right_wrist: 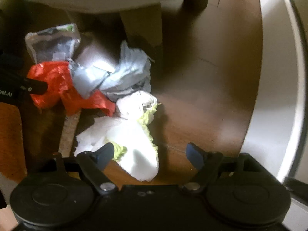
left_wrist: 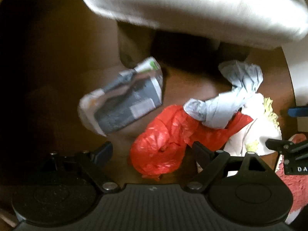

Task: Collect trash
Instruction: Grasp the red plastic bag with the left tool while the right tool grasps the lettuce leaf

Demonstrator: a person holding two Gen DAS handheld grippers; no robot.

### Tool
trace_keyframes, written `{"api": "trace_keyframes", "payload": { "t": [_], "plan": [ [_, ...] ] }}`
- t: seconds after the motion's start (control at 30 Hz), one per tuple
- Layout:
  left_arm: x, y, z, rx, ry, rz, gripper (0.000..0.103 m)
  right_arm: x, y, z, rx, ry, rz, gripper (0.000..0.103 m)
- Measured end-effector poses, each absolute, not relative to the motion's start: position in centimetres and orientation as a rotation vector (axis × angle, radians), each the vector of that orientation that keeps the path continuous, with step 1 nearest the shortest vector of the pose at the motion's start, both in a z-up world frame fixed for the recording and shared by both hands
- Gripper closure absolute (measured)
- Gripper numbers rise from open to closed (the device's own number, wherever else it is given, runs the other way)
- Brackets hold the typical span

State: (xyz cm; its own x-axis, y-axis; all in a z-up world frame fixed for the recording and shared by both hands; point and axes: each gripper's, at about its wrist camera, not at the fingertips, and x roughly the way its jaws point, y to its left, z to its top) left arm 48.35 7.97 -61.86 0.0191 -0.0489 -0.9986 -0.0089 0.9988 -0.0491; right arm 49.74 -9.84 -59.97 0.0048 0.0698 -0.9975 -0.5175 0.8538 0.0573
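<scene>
Left wrist view: the left gripper (left_wrist: 152, 150) points down at a brown floor (left_wrist: 57, 61), jaws apart over a crumpled red plastic bag (left_wrist: 161, 144). A grey foil packet (left_wrist: 123, 100) lies beside it; a pale blue-grey bag (left_wrist: 227, 98) overlaps the red one.

Right wrist view: the right gripper (right_wrist: 150, 154), jaws apart and unclamped, straddles a white and yellow-green wrapper (right_wrist: 134, 140) on the floor.
</scene>
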Motion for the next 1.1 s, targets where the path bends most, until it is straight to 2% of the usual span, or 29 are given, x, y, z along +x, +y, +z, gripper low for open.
{"api": "trace_keyframes", "payload": {
  "t": [0.1,0.17,0.23,0.27,0.33,0.37,0.43,0.5,0.73,1.1],
  "plan": [
    [48.5,7.7,-62.9,-0.043,1.563,-0.042,0.014,49.8,-10.2,-60.7,-0.343,1.523,0.473,0.033],
    [48.6,7.6,-63.5,-0.053,1.568,-0.052,0.022,49.5,-10.3,-61.1,-0.338,1.527,0.476,0.042],
    [48.7,7.6,-63.9,-0.063,1.581,-0.058,0.035,49.3,-10.3,-61.2,-0.334,1.529,0.486,0.051],
    [48.8,7.6,-64.2,-0.065,1.582,-0.059,0.035,49.2,-10.3,-61.2,-0.329,1.530,0.491,0.054],
    [48.9,7.8,-64.3,-0.091,1.583,-0.058,0.036,49.2,-10.4,-61.2,-0.323,1.540,0.487,0.067],
    [49.1,8.1,-64.5,-0.104,1.584,-0.056,0.037,49.1,-10.4,-61.3,-0.326,1.543,0.478,0.069],
    [49.1,8.1,-64.6,-0.102,1.583,-0.052,0.039,49.0,-10.4,-61.1,-0.344,1.522,0.452,0.083],
    [49.1,8.0,-64.5,-0.088,1.582,-0.049,0.042,49.1,-10.7,-60.8,-0.346,1.520,0.427,0.092],
    [48.4,7.2,-64.1,-0.080,1.584,-0.007,0.046,48.6,-9.9,-59.4,-0.378,1.503,0.414,0.100],
    [46.9,8.4,-59.7,-0.118,1.620,0.043,0.046,47.9,-8.7,-52.1,-0.410,1.426,0.337,0.101]
  ]
}}
